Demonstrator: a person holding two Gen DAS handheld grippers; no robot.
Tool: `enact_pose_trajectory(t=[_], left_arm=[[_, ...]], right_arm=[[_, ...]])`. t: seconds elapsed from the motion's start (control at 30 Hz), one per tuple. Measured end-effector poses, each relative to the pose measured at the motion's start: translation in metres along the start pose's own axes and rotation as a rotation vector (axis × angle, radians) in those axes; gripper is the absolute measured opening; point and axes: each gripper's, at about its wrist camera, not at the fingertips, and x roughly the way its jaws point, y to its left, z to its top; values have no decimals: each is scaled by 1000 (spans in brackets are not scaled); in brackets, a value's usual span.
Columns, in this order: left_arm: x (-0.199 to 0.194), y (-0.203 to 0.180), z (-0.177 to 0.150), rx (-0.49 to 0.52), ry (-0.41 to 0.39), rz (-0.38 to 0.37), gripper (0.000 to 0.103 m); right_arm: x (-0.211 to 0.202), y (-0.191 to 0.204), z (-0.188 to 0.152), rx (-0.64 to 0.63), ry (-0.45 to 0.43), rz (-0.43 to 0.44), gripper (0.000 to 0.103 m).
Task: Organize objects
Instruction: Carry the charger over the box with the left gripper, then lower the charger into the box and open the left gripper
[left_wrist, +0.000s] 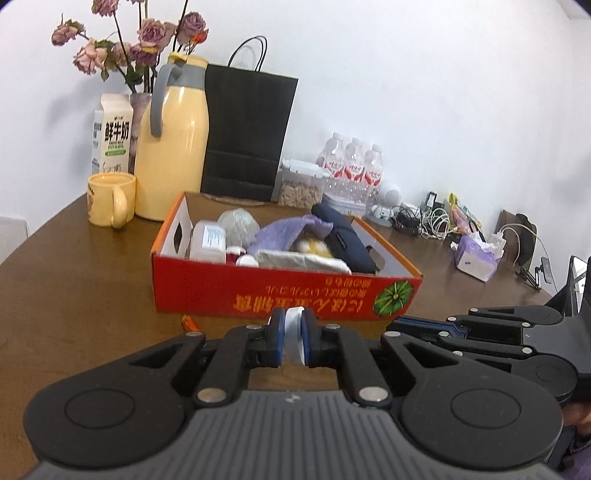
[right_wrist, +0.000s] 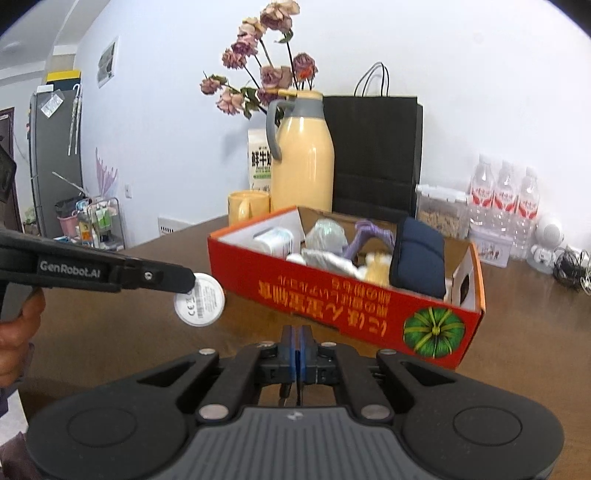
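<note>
A flat round white plastic disc is pinched edge-on in the left gripper, held above the brown wooden counter just before the red cardboard box; it is judged to need lifting over the near wall, then release. The right gripper has its jaws pressed together, empty

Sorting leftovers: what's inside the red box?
The red box holds a navy pouch, purple cloth, white container, clear bag and something yellow, mostly covered. Lower layers are hidden.
</note>
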Motion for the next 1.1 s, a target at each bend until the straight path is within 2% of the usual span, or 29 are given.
enact_pose_trajectory(t=[0.37, 0.73, 0.97, 1.1], left_arm=[[24, 2, 40, 15, -67, 18, 10], [86, 14, 87, 15, -110, 49, 10], [132, 27, 95, 6, -74, 59, 10], [147, 30, 90, 24, -47, 91, 12]], right_arm=[[17, -7, 48, -24, -94, -11, 2], [86, -26, 108, -19, -147, -15, 2], [129, -49, 108, 29, -119, -33, 2], [143, -60, 98, 37, -85, -43, 2]])
